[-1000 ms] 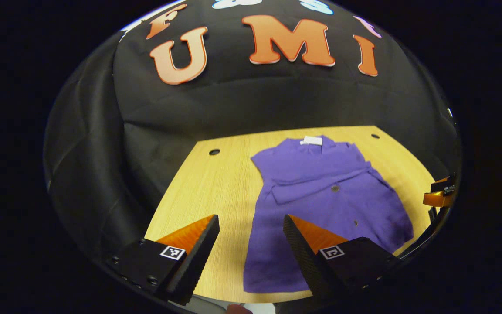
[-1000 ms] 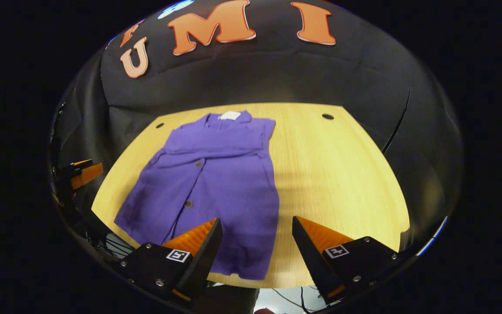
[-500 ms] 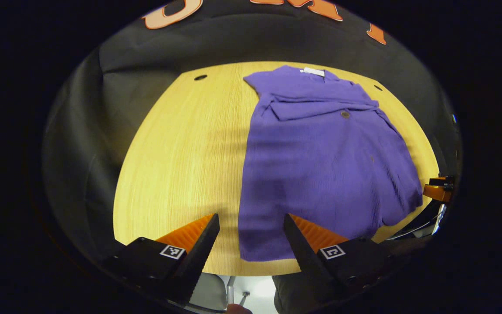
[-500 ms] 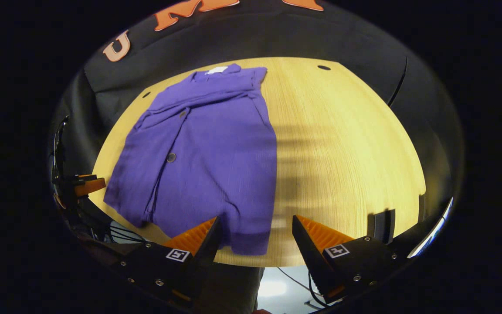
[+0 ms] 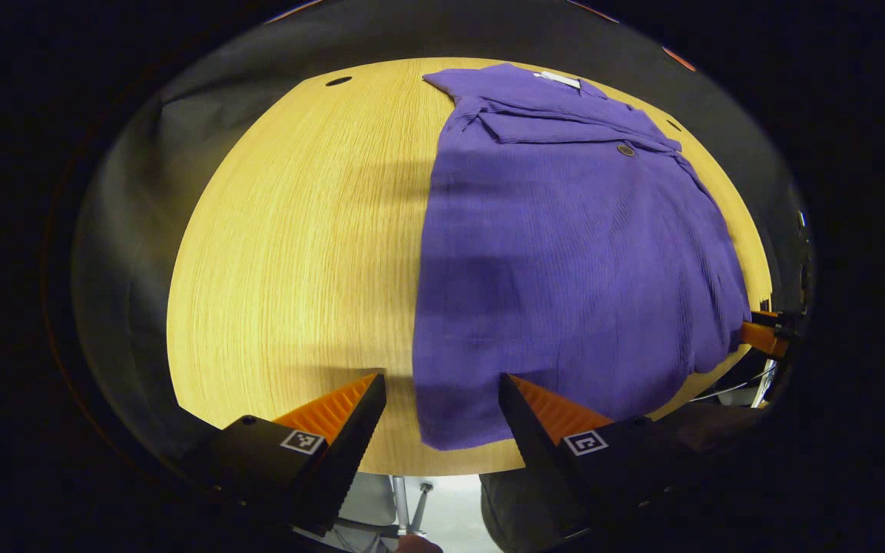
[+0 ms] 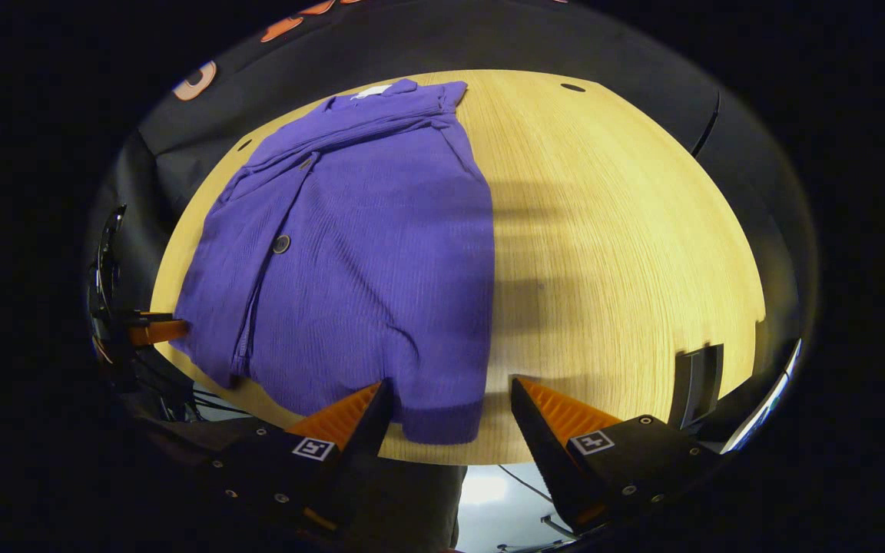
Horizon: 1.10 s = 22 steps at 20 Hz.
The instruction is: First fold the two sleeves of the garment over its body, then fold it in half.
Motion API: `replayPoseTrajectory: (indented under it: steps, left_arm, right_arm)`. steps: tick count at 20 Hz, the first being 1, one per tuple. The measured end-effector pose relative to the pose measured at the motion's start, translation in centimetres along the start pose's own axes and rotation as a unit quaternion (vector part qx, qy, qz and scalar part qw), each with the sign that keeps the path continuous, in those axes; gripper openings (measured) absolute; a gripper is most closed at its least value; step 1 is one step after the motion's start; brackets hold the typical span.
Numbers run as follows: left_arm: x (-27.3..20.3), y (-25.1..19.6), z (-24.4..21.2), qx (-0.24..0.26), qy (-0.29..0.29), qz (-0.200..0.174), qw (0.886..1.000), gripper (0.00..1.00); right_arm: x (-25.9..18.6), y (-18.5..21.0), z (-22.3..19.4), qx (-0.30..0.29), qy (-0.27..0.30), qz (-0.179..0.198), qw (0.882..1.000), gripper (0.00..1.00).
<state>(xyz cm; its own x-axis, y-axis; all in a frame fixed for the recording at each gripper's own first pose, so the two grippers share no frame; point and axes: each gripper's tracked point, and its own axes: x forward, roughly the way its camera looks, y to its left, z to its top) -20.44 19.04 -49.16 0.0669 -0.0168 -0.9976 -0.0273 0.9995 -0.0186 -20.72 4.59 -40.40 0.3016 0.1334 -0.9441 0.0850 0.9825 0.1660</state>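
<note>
A purple buttoned garment (image 5: pixel 565 253) lies flat on the wooden table (image 5: pixel 296 230), collar at the far end, both sleeves folded across its chest. My left gripper (image 5: pixel 442 395) hangs open just above the hem's left corner (image 5: pixel 442 430) at the near table edge. In the right gripper view the same garment (image 6: pixel 366 246) spreads to the left, and my right gripper (image 6: pixel 450 399) stands open over the hem's right corner (image 6: pixel 442 426). Each view also catches the other gripper at its rim, the right gripper (image 5: pixel 769 334) and the left gripper (image 6: pixel 143 330).
The table's near edge (image 5: pixel 412 465) runs just beneath both grippers, with floor and a chair leg (image 5: pixel 404 499) below. Bare wood lies on each side of the garment. A dark clip-like block (image 6: pixel 696 384) sits at the table's right edge. Small holes (image 5: pixel 339 81) mark the far corners.
Both grippers have tilted down and come lower toward the garment's hem at the near table edge. The garment has not moved, and both stay open.
</note>
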Motion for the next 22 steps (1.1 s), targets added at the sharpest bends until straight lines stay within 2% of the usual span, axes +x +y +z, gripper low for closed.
replayPoseTrajectory:
  steps: [3, 5, 7, 8, 9, 10, 11, 12, 14, 16, 22]
  left_arm:
    - [0.1, -0.4, 0.3, 0.002, 0.005, -0.002, 1.000, 0.98]
    - [0.0, -1.2, -0.3, 0.007, 0.019, -0.002, 1.000, 0.99]
    - [-0.4, -2.2, -0.8, 0.013, 0.032, -0.003, 0.999, 0.98]
    - [-0.6, -2.6, -1.1, 0.019, 0.034, -0.004, 0.999, 0.95]
    - [-0.6, -2.9, -1.1, 0.027, 0.036, -0.007, 0.999, 0.87]
    - [-0.7, -3.1, -1.1, 0.033, 0.044, -0.010, 0.998, 0.79]
    - [-0.7, -3.1, -1.2, 0.032, 0.057, -0.011, 0.998, 0.65]
    - [-0.7, -3.1, -1.2, 0.025, 0.067, -0.013, 0.997, 0.56]
    - [-0.6, -3.2, -0.9, -0.002, 0.087, -0.023, 0.996, 0.22]
    - [-0.7, -3.7, -0.6, -0.031, 0.106, -0.043, 0.993, 0.10]
    - [-4.0, -5.0, 3.4, -0.018, 0.073, -0.072, 0.995, 0.10]
  right_arm:
    - [0.2, -0.4, -0.5, -0.008, 0.012, -0.016, 1.000, 0.94]
    - [0.2, -0.2, -0.7, -0.015, 0.017, -0.019, 1.000, 0.87]
    - [0.4, 0.2, -1.1, -0.015, 0.030, -0.013, 0.999, 0.77]
    - [0.2, 0.4, -1.2, -0.006, 0.036, -0.009, 0.999, 0.68]
    - [0.4, 0.8, -1.3, 0.007, 0.041, -0.002, 0.999, 0.61]
    - [0.4, 1.1, -1.3, 0.022, 0.044, 0.007, 0.999, 0.47]
    - [0.4, 1.4, -1.3, 0.039, 0.052, 0.018, 0.998, 0.39]
    - [0.3, 1.7, -1.4, 0.059, 0.057, 0.027, 0.996, 0.23]
    - [0.3, 2.0, -1.5, 0.085, 0.071, 0.043, 0.993, 0.12]
    - [-0.3, 2.6, -0.8, 0.101, 0.068, 0.054, 0.991, 0.08]
    - [-4.1, 3.2, 2.8, 0.105, 0.036, 0.078, 0.991, 0.06]
